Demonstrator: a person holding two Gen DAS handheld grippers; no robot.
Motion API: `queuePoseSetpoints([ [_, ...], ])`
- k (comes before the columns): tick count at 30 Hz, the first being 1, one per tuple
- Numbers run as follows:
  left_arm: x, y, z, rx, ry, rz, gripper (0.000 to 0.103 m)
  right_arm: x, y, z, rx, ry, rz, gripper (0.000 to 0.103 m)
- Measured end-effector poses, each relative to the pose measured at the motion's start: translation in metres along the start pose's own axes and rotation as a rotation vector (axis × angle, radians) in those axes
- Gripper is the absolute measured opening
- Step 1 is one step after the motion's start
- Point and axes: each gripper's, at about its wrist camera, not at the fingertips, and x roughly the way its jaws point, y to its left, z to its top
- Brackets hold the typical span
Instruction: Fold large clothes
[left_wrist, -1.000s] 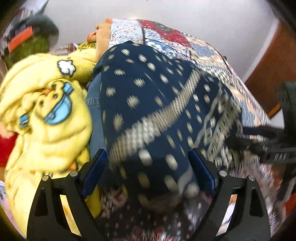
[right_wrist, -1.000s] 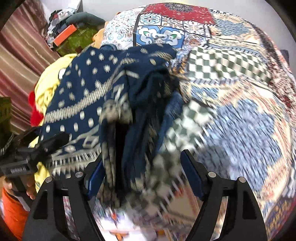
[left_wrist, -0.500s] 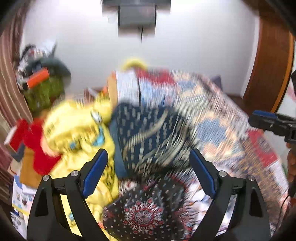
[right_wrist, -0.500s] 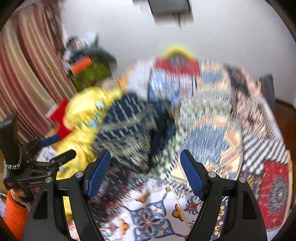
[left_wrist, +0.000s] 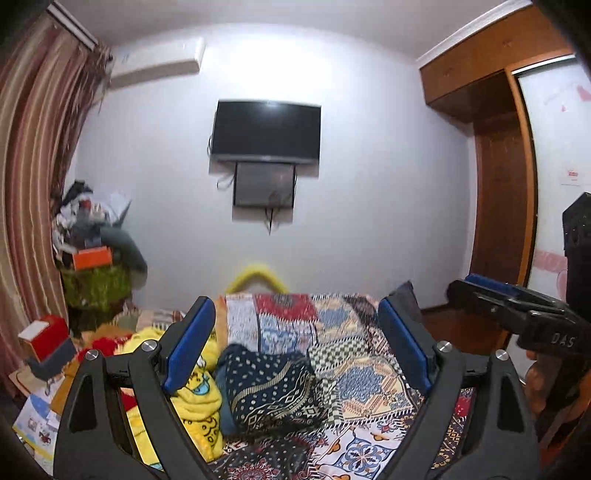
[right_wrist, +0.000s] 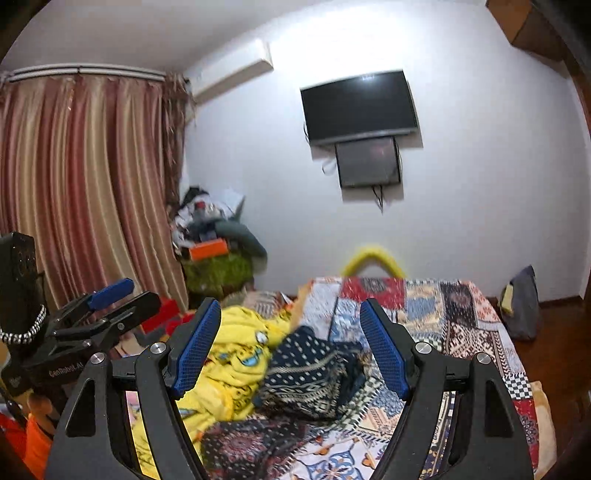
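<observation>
A wooden wardrobe (left_wrist: 498, 192) was shown only by the left wrist view, a full striped curtain (right_wrist: 85, 192) only by the right. The left gripper (left_wrist: 295, 347) and right gripper (right_wrist: 291, 347) were held spread, with nothing between the fingers. Beyond them, the navy patterned garment (left_wrist: 269, 391) lay bunched on the bed (left_wrist: 369, 373), beside yellow clothes (right_wrist: 236, 354).

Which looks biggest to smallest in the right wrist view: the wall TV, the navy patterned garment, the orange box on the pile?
1. Navy patterned garment and wall TV: they look about alike in spread; the garment lies nearer the camera, so I won't rank them.
2. Orange box: clearly smallest.
</observation>
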Motion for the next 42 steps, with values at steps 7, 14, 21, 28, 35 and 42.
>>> queuePoseSetpoints([
  [7, -0.026, -0.012, -0.011, 0.017, -0.032, 0.028, 0.096, -0.005, 0.005, -0.014, -0.008, -0.022, -0.068, 0.077],
  [14, -0.026, -0.011, -0.017, 0.012, -0.022, 0.051, 0.102, -0.013, 0.007, -0.018, -0.032, -0.047, -0.141, 0.103],
  [21, -0.025, -0.009, -0.022, 0.008, -0.015, 0.055, 0.102, -0.017, 0.002, -0.017, -0.028, -0.058, -0.172, 0.103],
  [28, -0.021, -0.01, -0.023, 0.011, -0.004, 0.057, 0.102, -0.019, 0.002, -0.019, -0.033, -0.056, -0.175, 0.103],
  [35, -0.015, -0.01, -0.025, 0.018, 0.006, 0.061, 0.102, -0.02, -0.001, -0.019, -0.021, -0.051, -0.175, 0.103],
  [42, -0.013, -0.009, -0.026, 0.022, 0.01, 0.061, 0.102, -0.022, -0.003, -0.018, -0.008, -0.053, -0.172, 0.103],
])
